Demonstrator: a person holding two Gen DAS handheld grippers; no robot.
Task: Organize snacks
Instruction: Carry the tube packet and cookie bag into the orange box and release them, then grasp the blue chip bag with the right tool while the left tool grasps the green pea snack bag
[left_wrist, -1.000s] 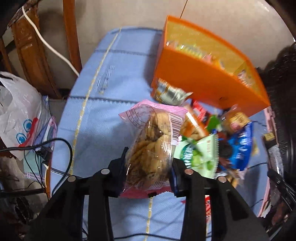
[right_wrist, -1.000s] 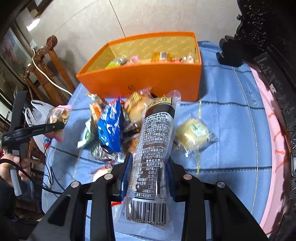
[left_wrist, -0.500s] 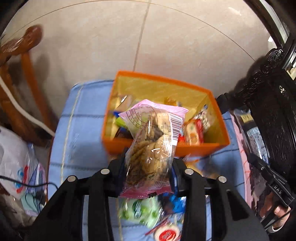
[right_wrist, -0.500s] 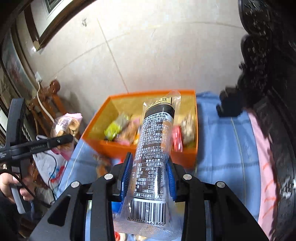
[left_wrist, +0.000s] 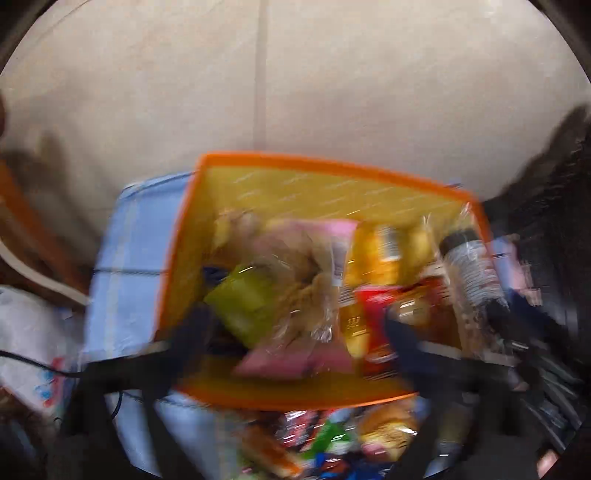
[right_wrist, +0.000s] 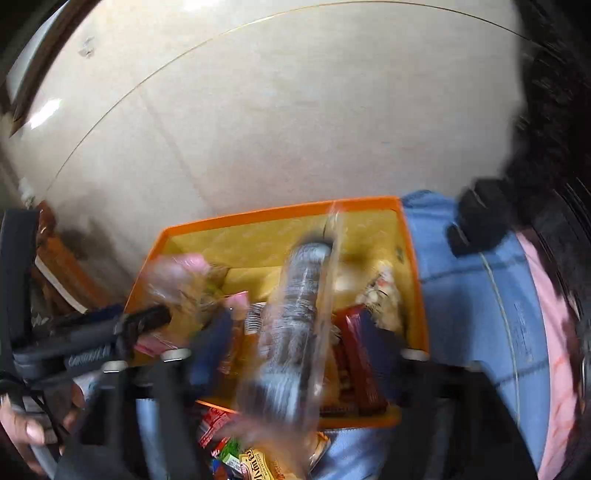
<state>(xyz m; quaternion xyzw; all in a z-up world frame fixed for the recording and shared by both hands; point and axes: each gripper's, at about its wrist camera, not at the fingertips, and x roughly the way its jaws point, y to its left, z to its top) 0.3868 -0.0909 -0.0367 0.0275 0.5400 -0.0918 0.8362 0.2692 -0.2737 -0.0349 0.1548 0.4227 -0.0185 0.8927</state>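
Two grippers hang over the orange box (left_wrist: 321, 162), each pointing steeply down into it, which suits dropping packets rather than setting them down. The left gripper (left_wrist: 295, 328) has just been opening; its jaws now stand wide apart, and the cookie bag (left_wrist: 295, 295) with its pink edge sits between them, no longer pinched, lying loose over the snacks already inside. In the right wrist view the right gripper (right_wrist: 295, 347) has likewise just been opening, and the long clear packet with dark print (right_wrist: 295, 310) lies between its spread fingers, blurred, apparently slipping free toward the box floor. Both releases happen above the yellow-lined interior, presumably so each packet lands inside the walls. From the left gripper, the long packet shows at about two o'clock, near the box's right wall. Loose snacks (left_wrist: 332, 439) remain on the blue cloth (left_wrist: 125, 280) at six o'clock, just outside the near wall, so sorting looks unfinished. Whether either packet has fully settled, the blur hides.
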